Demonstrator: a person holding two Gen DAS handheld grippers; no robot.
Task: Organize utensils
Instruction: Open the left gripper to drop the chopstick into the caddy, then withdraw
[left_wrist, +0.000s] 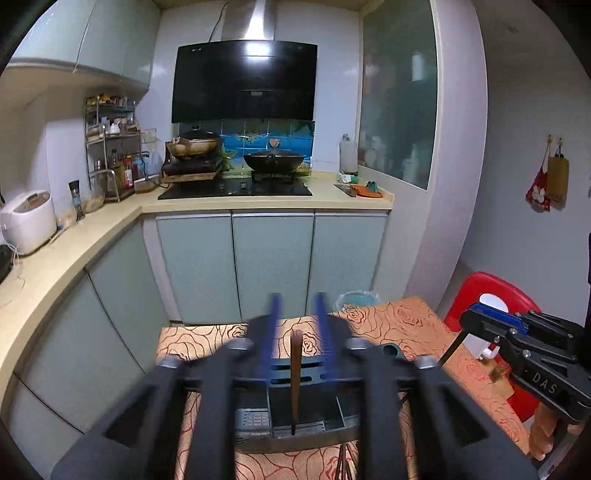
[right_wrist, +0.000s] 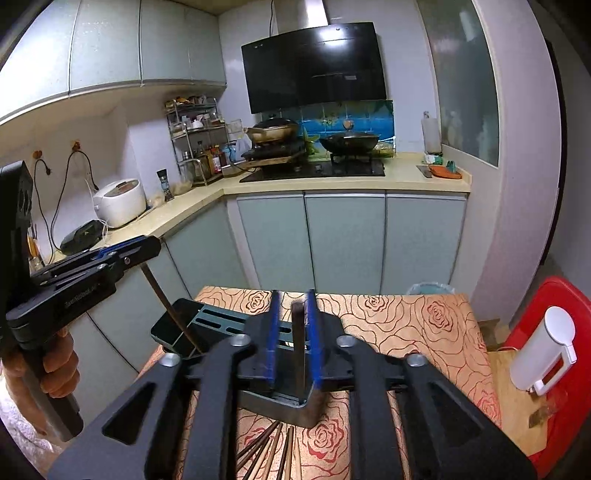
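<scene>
Kitchen worktop (right_wrist: 406, 317): left gripper (left_wrist: 297, 328), jaws apart, chopstick (left_wrist: 295, 373) between; right gripper (right_wrist: 293, 325) clamps another chopstick (right_wrist: 298, 343) above holder (right_wrist: 207, 321).

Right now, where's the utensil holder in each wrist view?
Left wrist: utensil holder sits bottom centre, under the left tongs, a chopstick standing in it.
Right wrist: utensil holder lies lower centre-left, partly behind the right tongs.
Shared landmark: range hood.
</scene>
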